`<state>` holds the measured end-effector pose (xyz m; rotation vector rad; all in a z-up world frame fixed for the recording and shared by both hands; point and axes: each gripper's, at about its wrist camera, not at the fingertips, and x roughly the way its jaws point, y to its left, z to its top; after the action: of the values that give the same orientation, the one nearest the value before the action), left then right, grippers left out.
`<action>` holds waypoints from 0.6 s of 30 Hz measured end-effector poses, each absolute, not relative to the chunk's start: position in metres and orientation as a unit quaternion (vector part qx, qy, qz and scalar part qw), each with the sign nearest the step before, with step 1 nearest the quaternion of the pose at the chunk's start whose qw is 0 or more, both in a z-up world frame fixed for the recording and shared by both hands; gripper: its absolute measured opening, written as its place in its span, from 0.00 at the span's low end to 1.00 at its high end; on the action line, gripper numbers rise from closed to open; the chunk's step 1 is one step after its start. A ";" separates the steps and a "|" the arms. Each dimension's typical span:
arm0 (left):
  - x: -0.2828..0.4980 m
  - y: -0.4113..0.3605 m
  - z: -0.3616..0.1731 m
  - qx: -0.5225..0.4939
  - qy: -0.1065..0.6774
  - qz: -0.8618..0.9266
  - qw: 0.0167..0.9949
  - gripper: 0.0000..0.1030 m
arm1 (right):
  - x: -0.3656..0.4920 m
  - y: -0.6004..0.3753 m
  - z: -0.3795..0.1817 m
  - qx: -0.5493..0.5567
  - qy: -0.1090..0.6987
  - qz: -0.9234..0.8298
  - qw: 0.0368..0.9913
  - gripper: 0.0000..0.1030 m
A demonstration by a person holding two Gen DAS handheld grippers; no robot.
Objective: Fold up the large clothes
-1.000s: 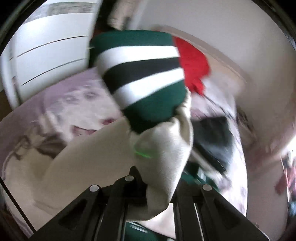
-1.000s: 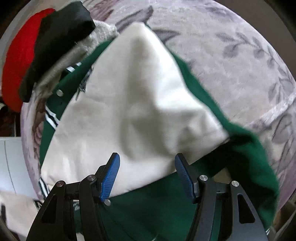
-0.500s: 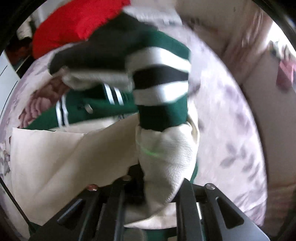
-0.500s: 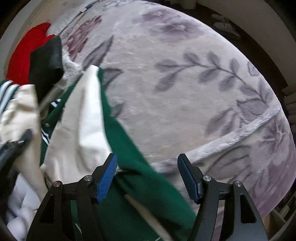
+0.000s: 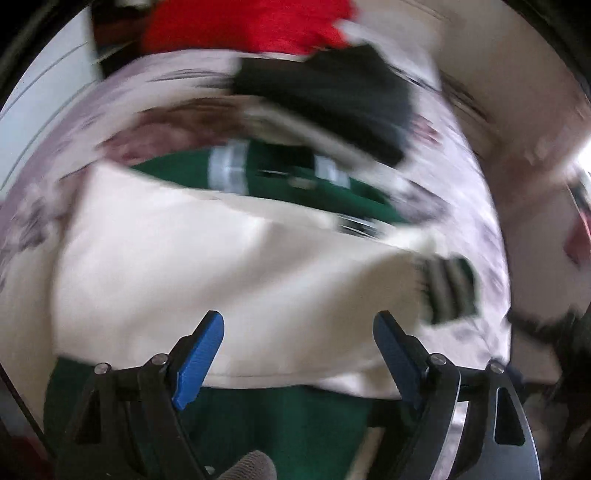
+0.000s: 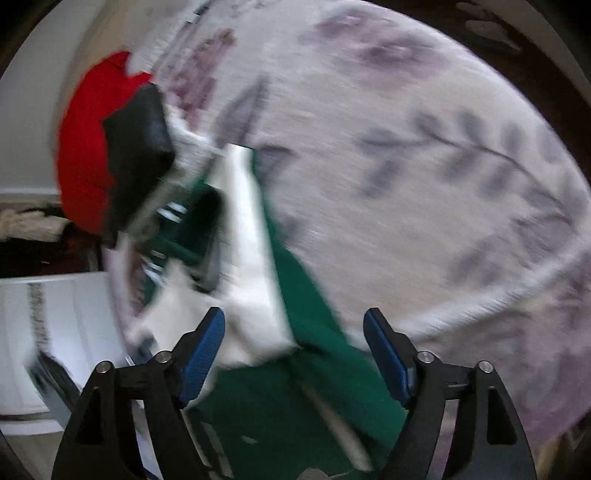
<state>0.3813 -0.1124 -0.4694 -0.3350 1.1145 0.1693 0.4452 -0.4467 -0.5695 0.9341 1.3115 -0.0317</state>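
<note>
A green jacket with cream sleeves lies on the bed. One cream sleeve is folded across the green body, its green-and-white striped cuff at the right. My left gripper is open and empty just above the sleeve. In the right wrist view the same jacket lies at the lower left with a cream sleeve over it. My right gripper is open and empty above the jacket's edge. Both views are blurred by motion.
A pale floral bedspread covers the bed. A red garment and a black one are piled at the far end, also in the right wrist view. White furniture stands beside the bed.
My left gripper has let go of the cream sleeve and opened; the sleeve and striped cuff now lie across the jacket. My right gripper stays open and has shifted slightly.
</note>
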 end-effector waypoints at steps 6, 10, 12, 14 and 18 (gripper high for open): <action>0.355 -0.033 -0.504 -0.255 0.537 0.177 0.785 0.80 | 0.537 -0.394 -0.602 0.408 0.608 0.018 0.681 0.39; 0.330 0.002 -0.511 -0.288 0.526 0.207 0.773 0.80 | 0.530 -0.367 -0.581 0.351 0.600 0.007 0.719 0.07; 0.316 0.021 -0.518 -0.307 0.524 0.221 0.763 0.80 | 0.506 -0.363 -0.564 0.314 0.589 -0.009 0.745 0.07; 0.307 0.035 -0.522 -0.327 0.526 0.228 0.752 0.80 | 0.489 -0.362 -0.594 0.280 0.641 -0.041 0.714 0.14; 0.289 0.075 -0.518 -0.368 0.511 0.242 0.738 0.80 | 0.471 -0.370 -0.625 0.304 0.704 -0.096 0.634 0.50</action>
<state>0.2887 0.0753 -0.5179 -0.8070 1.1209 0.5317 0.4712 -0.3699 -0.6248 0.6950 1.6096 -0.2202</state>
